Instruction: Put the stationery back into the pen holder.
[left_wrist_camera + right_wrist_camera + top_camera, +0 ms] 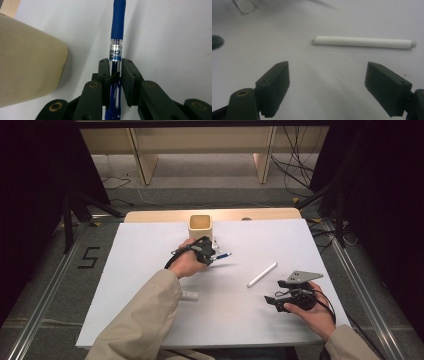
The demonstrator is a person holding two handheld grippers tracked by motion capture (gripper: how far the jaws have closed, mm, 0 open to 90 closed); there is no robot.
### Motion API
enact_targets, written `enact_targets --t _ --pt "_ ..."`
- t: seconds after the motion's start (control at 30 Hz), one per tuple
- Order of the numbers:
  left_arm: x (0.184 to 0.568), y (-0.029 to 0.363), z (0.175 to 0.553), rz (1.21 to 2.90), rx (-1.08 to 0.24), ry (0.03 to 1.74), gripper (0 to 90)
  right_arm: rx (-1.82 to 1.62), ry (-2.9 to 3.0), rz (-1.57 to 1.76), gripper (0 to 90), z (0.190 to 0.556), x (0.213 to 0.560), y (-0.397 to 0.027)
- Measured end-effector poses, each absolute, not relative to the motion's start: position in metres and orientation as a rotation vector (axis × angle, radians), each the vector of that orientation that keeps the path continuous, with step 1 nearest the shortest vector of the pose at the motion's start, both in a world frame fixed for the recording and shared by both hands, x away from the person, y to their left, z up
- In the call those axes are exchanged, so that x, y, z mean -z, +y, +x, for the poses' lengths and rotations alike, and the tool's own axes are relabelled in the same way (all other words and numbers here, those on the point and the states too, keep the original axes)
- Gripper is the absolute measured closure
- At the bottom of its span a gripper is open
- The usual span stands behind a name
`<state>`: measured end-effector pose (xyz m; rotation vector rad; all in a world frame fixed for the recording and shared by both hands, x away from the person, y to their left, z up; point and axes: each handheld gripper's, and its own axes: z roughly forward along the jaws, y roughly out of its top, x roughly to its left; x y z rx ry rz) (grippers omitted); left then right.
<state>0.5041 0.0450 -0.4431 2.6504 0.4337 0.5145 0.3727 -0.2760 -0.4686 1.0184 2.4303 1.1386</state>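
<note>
My left gripper (pixel 209 254) is shut on a blue pen (pixel 117 37), which sticks out past the jaws above the white table; the same blue pen (pixel 220 255) shows in the high view. A cream square cup (pixel 200 226) stands just behind that hand, and the cream cup (pixel 27 62) sits close on the left in the left gripper view. My right gripper (pixel 272 292) is open at the right front, low over the table. A white marker (pixel 262 274) lies a little ahead of it, and the white marker (pixel 364 41) lies crosswise beyond the spread jaws.
A short white cylinder (pixel 189 295) lies by the left sleeve. The white board (pixel 140 285) covers the tabletop. Wooden shelving legs (pixel 145 165) and cables (pixel 295 165) are on the floor beyond the table's far edge.
</note>
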Motion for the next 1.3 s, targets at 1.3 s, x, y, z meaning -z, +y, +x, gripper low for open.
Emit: enact_targets --t 1.3 --pt "0.439 0.095 0.485 2.352 -0.54 0.659 78.1 -1.131 2.43 1.024 20.4 0.373 0.469 -0.276"
